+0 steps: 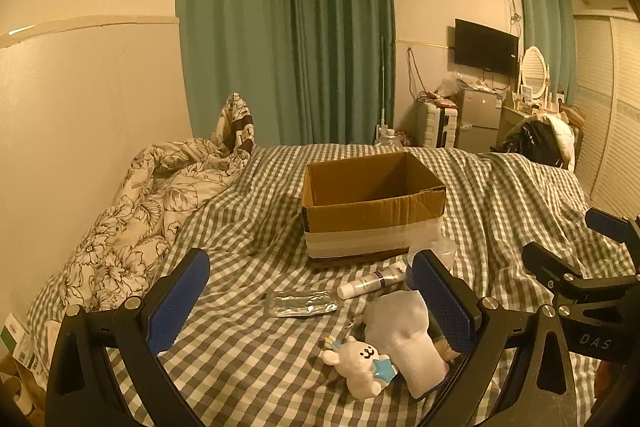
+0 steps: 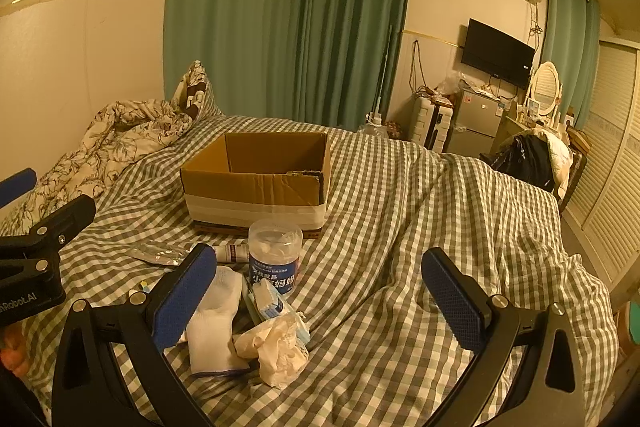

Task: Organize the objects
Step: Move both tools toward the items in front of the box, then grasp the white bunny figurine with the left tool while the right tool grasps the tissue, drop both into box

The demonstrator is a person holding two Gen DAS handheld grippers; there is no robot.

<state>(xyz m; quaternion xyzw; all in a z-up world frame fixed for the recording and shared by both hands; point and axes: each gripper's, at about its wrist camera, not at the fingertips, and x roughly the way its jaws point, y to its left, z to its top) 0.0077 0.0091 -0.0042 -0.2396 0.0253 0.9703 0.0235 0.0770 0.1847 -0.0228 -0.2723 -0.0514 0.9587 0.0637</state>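
Note:
An open cardboard box (image 1: pixel 372 203) (image 2: pixel 256 183) stands on the checked bed. In front of it lie a white tube (image 1: pixel 370 281), a clear foil packet (image 1: pixel 300 303), a white sock (image 1: pixel 408 339) (image 2: pixel 214 327), a white bear toy with a blue star (image 1: pixel 358 363), a clear jar with a blue label (image 2: pixel 275 255), a blue-and-white pack (image 2: pixel 268 301) and a crumpled cream wad (image 2: pixel 276 347). My left gripper (image 1: pixel 310 301) hovers open over the packet and toy. My right gripper (image 2: pixel 320 299) is open above the jar and wad, nothing held.
A floral quilt (image 1: pixel 148 211) is bunched at the bed's left against the wall. Green curtains (image 1: pixel 288 39) hang behind. A fridge (image 2: pixel 478 125), suitcase, TV and vanity stand at the far right; dark clothes (image 2: pixel 524 157) lie past the bed corner.

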